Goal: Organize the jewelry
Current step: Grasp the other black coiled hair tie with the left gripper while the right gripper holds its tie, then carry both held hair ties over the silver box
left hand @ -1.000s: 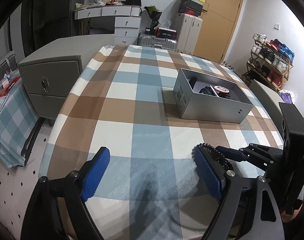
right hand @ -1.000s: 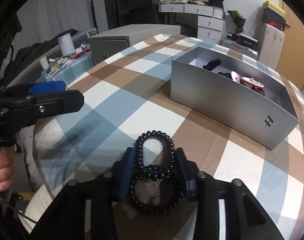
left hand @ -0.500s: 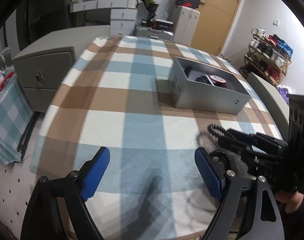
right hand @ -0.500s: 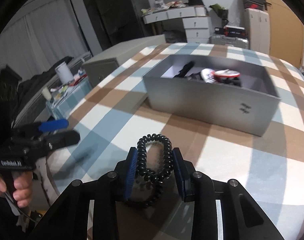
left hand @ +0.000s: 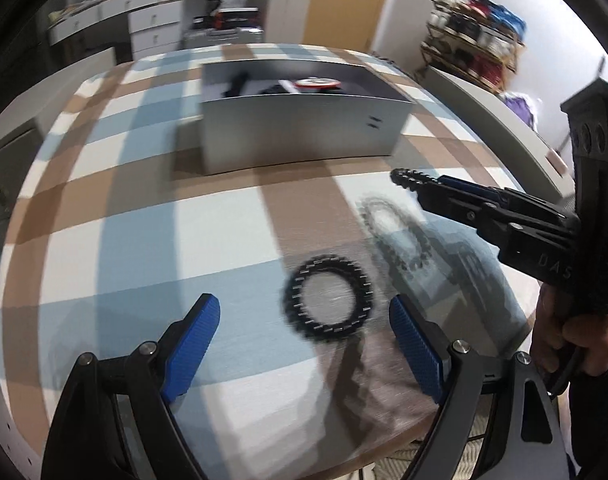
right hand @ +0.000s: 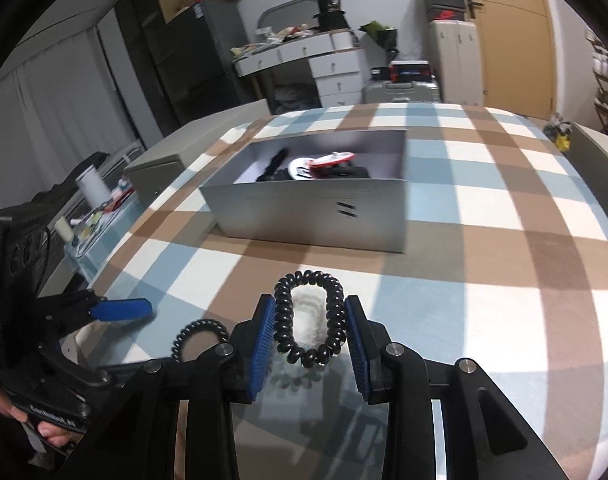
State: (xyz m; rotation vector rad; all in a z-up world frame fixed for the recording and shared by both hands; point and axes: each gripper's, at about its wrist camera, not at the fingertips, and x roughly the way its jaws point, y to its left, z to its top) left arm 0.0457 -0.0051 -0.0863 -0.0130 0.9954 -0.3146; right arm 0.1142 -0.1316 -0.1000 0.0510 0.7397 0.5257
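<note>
The right gripper (right hand: 307, 332) is closed narrow on a black spiral hair tie (right hand: 308, 317). Its two blue pads (right hand: 262, 344) press the sides of the loop, which is squeezed into a long oval and held above the checked tablecloth (right hand: 503, 280). The left gripper (left hand: 302, 344) is wide open and holds nothing. A second black spiral hair tie (left hand: 328, 299) lies flat on the cloth, just ahead of the left pads and between them, not touching either one. Farther out, the grey metal box (right hand: 304, 216) stands on the cloth with its top open. Inside it are dark items and one red and white item, too small to name.
</note>
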